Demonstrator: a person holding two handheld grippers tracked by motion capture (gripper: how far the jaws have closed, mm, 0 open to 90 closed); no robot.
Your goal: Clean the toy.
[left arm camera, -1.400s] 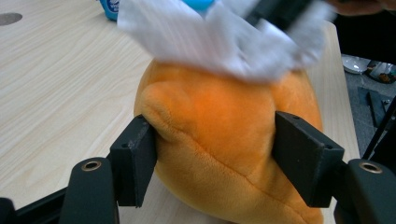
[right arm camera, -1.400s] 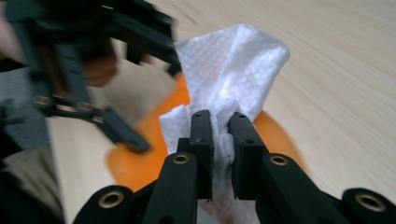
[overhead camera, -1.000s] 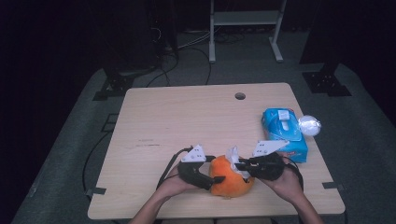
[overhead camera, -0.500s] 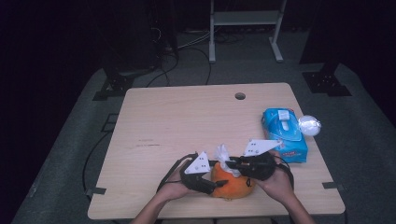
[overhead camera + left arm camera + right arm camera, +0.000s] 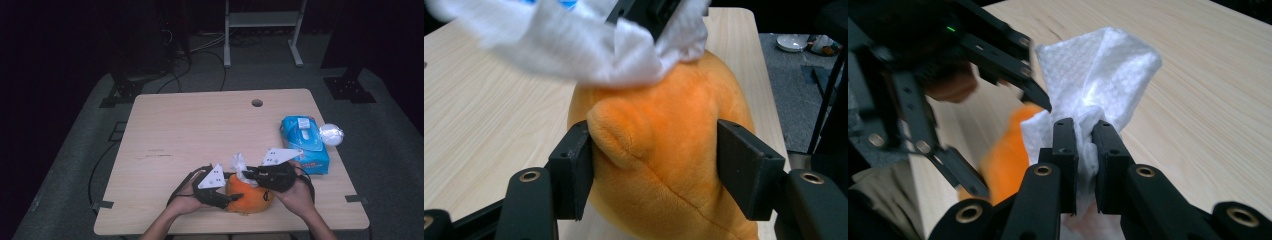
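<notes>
An orange plush toy [image 5: 250, 197] lies near the table's front edge. My left gripper [image 5: 231, 198] comes at it from the left. Its jaws have just been closing with the plush [image 5: 664, 150] between them, and both pads now press into its sides. My right gripper [image 5: 248, 174] reaches in from the right, shut on a crumpled white wipe [image 5: 239, 164]. In the right gripper view the wipe [image 5: 1098, 70] is pinched between the fingertips of the right gripper [image 5: 1083, 135] and fans out above them. The wipe [image 5: 574, 45] rests against the top of the plush.
A blue pack of wipes [image 5: 304, 142] lies at the table's right edge with a white ball-like thing [image 5: 331, 134] beside it. The wooden table [image 5: 190, 130] has a cable hole [image 5: 257, 103] near its far edge. Dark floor, cables and stand legs surround it.
The left jaws have closed in on the plush. The right gripper has shifted left and brought the wipe onto the plush's top, where it now stays.
</notes>
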